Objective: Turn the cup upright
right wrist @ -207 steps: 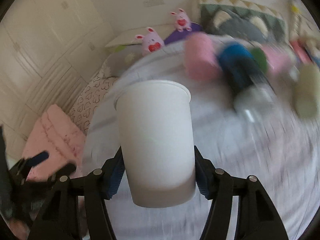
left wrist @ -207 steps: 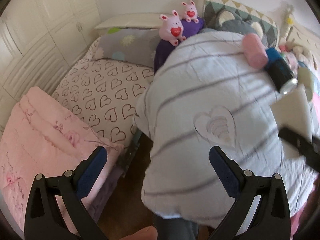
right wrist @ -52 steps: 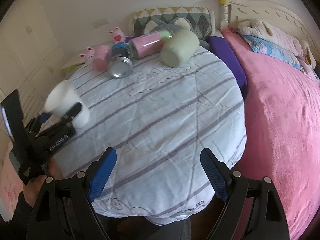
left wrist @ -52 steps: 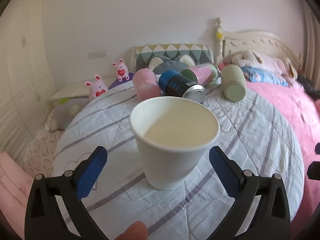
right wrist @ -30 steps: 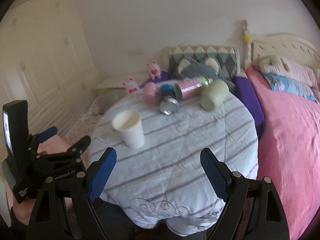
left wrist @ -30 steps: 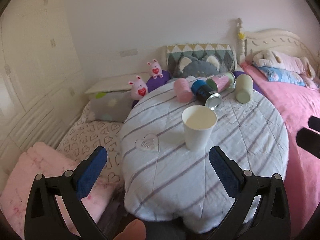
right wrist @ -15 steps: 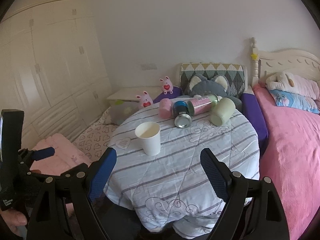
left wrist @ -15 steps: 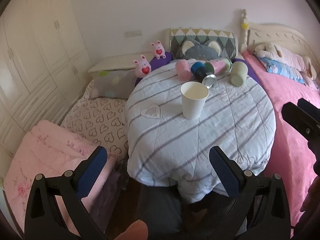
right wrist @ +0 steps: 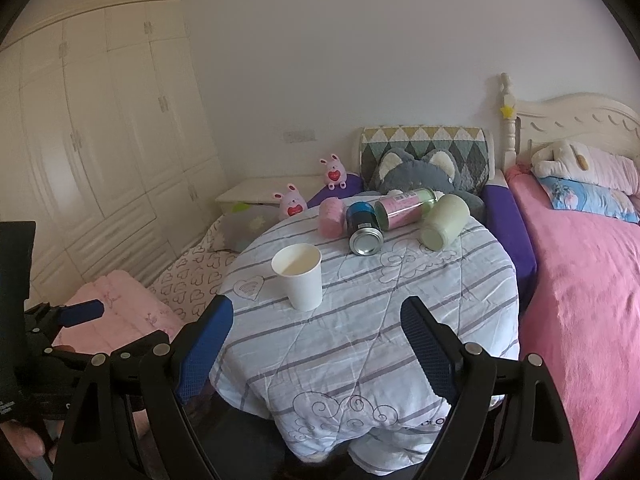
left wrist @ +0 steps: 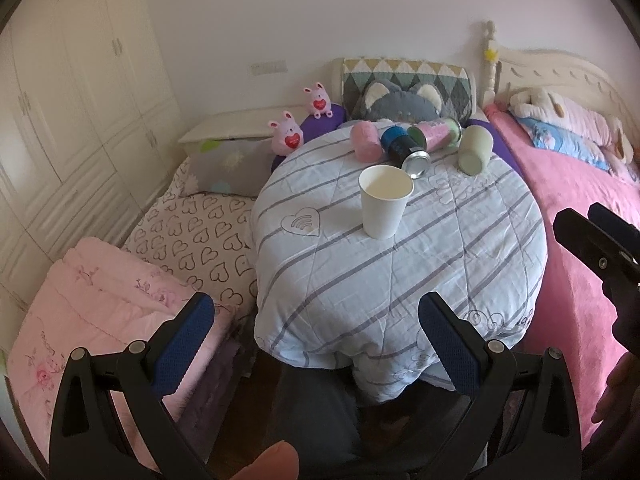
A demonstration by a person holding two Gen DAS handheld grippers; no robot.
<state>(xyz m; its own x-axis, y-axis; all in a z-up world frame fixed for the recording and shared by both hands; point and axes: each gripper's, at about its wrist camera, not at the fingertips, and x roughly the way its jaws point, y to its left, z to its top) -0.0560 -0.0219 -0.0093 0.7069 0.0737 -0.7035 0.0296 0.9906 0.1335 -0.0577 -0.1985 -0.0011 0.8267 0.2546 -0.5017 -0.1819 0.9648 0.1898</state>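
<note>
Left gripper (left wrist: 316,344) hung wide open, empty, drawn well back from the round table (left wrist: 460,280) since a moment before. White cup (left wrist: 385,207) stood upright near table centre; flip judged done. Right gripper (right wrist: 318,348) likewise spread, holding nothing, retreated.

White cup (left wrist: 385,206) on grey-striped cloth (left wrist: 460,248) (pale blue), beside pink bedspread (right wrist: 592,300).

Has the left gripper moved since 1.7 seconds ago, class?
Yes. The left gripper has backed away from the white paper cup, which stands upright on the striped table cover and no longer sits between its fingers.
</note>
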